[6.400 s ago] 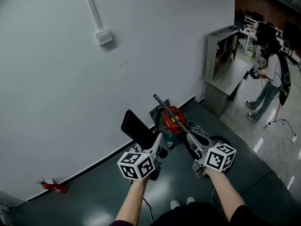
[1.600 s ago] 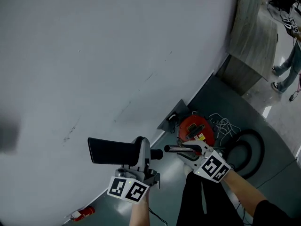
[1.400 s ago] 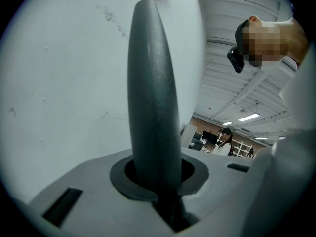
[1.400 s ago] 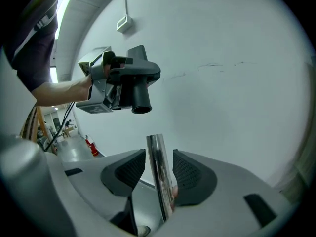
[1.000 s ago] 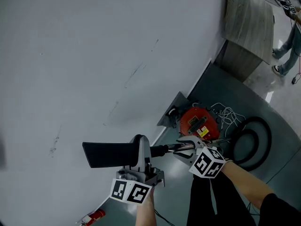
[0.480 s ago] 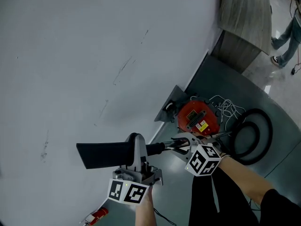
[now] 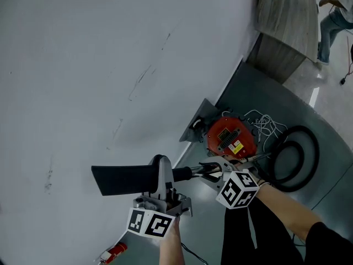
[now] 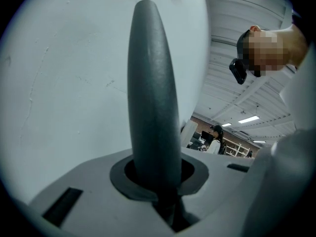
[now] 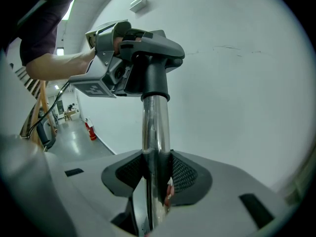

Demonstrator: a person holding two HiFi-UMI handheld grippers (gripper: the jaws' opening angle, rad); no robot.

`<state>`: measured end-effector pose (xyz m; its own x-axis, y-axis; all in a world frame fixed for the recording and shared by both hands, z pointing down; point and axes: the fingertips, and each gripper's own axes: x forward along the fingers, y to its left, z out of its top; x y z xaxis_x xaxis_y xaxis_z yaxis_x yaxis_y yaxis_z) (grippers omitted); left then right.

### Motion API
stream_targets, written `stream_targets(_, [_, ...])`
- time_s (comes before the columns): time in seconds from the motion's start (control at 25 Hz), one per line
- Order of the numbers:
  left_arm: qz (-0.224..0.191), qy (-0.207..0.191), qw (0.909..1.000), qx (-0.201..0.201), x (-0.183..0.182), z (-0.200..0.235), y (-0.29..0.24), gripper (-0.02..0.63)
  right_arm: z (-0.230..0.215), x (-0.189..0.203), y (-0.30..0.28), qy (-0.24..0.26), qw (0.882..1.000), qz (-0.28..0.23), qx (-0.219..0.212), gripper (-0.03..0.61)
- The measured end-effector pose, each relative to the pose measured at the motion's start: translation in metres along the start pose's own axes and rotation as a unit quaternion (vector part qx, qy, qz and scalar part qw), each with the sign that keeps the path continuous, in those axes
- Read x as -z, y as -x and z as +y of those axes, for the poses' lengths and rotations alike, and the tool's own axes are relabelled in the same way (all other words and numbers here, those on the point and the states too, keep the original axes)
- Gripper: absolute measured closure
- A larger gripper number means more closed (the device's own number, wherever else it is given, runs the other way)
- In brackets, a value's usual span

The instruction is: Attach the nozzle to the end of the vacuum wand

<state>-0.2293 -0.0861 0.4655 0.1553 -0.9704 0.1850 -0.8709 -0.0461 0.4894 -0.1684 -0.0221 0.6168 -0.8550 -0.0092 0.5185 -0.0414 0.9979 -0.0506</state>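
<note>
A red extinguisher (image 7: 113, 252) lies on the floor (image 7: 259, 87) at the foot of the pale wall (image 7: 83, 65), low at the left. Just right of it, you hold the black nozzle (image 7: 124, 179) up in front of that wall, its flat head reaching left. Your left tool (image 7: 164, 195) comes up from below and is clamped on the nozzle, which fills the gap between its jaws. The nozzle's dark collar sits over the end of the chrome wand (image 9: 155, 127), so the two meet in one line between your hands. Your right tool (image 7: 216, 173) has just been closing its jaws around the wand, and its pads now lie against the tube on both sides. Beyond your right hand, the red vacuum (image 7: 230, 138) sits on the floor near the wall, with white cables (image 7: 265, 127) beside it. A black hose (image 7: 298, 159) loops to its right. A wooden cabinet (image 7: 287, 21) stands at the upper right.
</note>
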Motion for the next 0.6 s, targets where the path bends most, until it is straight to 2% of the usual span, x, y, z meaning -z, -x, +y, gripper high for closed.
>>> stream_targets(0.4, [0.002, 0.008, 1.0000, 0.002, 0.0040, 0.0016, -0.0038, 0.555, -0.0020, -0.0003, -0.0005, 0.002, 1.000, -0.003, 0.001, 0.428])
stream_targets(0.6, [-0.010, 0.030, 0.9995, 0.002, 0.0054, 0.0062, -0.0026, 0.555, 0.0013, -0.0001, -0.0003, 0.010, 1.000, -0.003, 0.007, 0.431])
